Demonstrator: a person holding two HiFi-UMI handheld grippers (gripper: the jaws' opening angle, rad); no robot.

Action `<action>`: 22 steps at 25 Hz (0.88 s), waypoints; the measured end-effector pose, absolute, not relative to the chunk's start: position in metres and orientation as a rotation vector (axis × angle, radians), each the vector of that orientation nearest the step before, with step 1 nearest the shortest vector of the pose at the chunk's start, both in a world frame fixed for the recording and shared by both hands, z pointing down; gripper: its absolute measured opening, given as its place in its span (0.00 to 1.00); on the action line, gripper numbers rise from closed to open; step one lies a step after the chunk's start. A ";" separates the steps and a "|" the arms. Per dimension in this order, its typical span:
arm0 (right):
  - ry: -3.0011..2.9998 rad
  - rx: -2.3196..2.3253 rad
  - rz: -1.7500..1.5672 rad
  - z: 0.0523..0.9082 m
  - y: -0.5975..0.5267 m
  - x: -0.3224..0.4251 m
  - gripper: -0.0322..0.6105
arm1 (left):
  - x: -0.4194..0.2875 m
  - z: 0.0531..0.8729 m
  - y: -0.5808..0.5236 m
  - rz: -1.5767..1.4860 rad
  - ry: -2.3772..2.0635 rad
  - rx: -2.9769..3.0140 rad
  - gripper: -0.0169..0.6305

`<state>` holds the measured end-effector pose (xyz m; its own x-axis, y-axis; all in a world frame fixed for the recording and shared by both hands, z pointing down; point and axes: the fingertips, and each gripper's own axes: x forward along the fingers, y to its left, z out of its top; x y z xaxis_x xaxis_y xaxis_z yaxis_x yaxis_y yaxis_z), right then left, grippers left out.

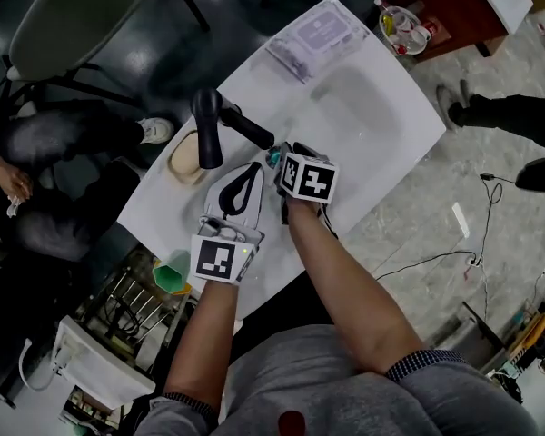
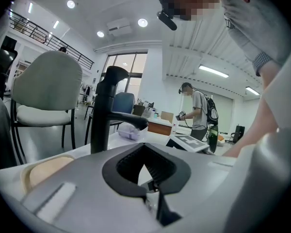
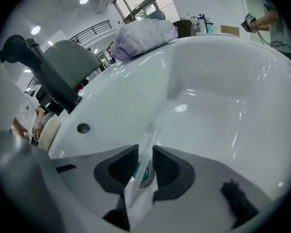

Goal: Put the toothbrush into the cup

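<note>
The right gripper has its jaws clenched on the toothbrush, whose pale handle runs along the jaws from 6 toward 12 o'clock in the right gripper view. Just beneath the jaws sits a teal round thing (the cup, I judge, though little of it shows) on the white counter. The left gripper, at 7 o'clock of the right in the head view, is closed on nothing, so the lowering falls to the right.
</note>
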<state>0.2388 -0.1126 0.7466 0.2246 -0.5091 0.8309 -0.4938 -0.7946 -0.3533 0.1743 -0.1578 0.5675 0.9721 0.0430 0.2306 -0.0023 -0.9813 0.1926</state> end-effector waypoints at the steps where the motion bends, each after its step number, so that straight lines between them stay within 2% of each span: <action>1: 0.996 -2.447 -1.681 0.749 -0.113 0.239 0.20 | 0.175 0.568 -0.160 0.347 0.027 2.927 0.04; 14: 0.910 -2.434 -1.817 0.772 -0.113 0.242 0.22 | 0.181 0.580 -0.166 0.367 0.011 2.890 0.04; 18: 0.858 -2.454 -1.845 0.775 -0.109 0.245 0.14 | 0.185 0.579 -0.166 0.363 0.012 2.887 0.04; 22: 0.831 -2.425 -1.836 0.774 -0.107 0.247 0.12 | 0.185 0.577 -0.166 0.359 0.005 2.885 0.04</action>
<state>0.2465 -0.1071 0.7741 0.1829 -0.3990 0.8985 -0.4121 -0.8609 -0.2984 0.1848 -0.1657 0.5766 0.9700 0.0323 0.2410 -0.0251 -0.9726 0.2312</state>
